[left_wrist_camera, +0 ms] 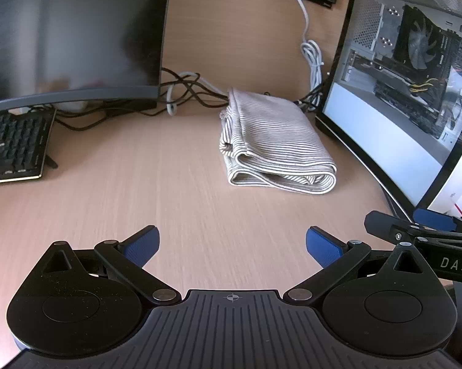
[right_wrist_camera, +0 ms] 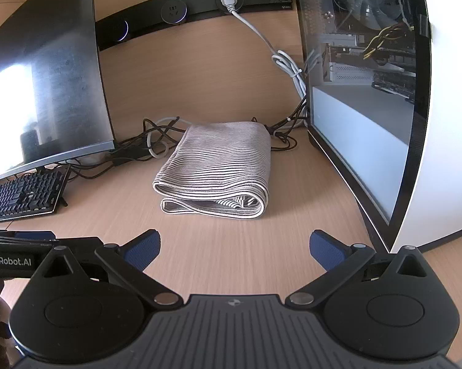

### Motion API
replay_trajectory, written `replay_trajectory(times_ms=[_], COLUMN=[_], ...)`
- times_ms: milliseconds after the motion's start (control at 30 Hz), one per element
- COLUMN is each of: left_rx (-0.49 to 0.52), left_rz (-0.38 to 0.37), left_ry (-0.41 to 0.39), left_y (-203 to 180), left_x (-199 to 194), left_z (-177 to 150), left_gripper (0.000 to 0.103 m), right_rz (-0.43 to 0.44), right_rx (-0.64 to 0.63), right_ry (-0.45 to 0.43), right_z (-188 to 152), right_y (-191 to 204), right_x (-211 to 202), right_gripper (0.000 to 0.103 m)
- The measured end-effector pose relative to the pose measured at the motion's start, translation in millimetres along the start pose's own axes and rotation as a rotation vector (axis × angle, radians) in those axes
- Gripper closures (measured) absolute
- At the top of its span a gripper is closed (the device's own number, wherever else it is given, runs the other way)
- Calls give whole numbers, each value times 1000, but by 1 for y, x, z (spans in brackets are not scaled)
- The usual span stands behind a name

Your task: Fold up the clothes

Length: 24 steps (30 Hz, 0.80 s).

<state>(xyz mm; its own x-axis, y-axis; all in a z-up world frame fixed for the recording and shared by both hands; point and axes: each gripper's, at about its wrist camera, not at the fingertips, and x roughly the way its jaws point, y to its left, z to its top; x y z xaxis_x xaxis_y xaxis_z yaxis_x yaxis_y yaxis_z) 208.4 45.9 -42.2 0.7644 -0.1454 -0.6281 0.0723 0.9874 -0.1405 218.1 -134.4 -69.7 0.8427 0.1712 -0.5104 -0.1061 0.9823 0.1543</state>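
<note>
A grey and white striped garment [left_wrist_camera: 274, 144] lies folded into a compact stack on the wooden desk [left_wrist_camera: 145, 184], its rolled edges facing me. It also shows in the right wrist view [right_wrist_camera: 218, 169]. My left gripper [left_wrist_camera: 232, 246] is open and empty, held above the desk well short of the garment and to its left. My right gripper [right_wrist_camera: 234, 247] is open and empty, just in front of the garment. The right gripper's side shows at the right edge of the left wrist view [left_wrist_camera: 421, 233], and the left gripper's side at the left edge of the right wrist view [right_wrist_camera: 18, 246].
A curved dark monitor [left_wrist_camera: 71, 37] and a black keyboard [left_wrist_camera: 12, 147] stand at the left. A white glass-sided computer case [right_wrist_camera: 400, 107] stands at the right. Tangled cables [left_wrist_camera: 188, 89] and a white power cord [left_wrist_camera: 311, 55] lie behind the garment, below a socket strip [right_wrist_camera: 200, 3].
</note>
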Motion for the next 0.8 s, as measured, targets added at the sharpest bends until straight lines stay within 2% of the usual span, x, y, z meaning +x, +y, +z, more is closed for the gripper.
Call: replay_trajectory(times_ms=[567,800], left_rx=[-3,-31], left_rz=[1,9], left_ry=[-13,-53], left_y=[3,8], left_x=[-2,-4], left_z=[0,9], left_gripper=[0,0], right_rz=[0,-10], right_rx=[2,15], right_ry=[3,-3], right_z=[-1,0], right_y=[0,-4], right_x=[-1,-5], right_gripper=[0,0])
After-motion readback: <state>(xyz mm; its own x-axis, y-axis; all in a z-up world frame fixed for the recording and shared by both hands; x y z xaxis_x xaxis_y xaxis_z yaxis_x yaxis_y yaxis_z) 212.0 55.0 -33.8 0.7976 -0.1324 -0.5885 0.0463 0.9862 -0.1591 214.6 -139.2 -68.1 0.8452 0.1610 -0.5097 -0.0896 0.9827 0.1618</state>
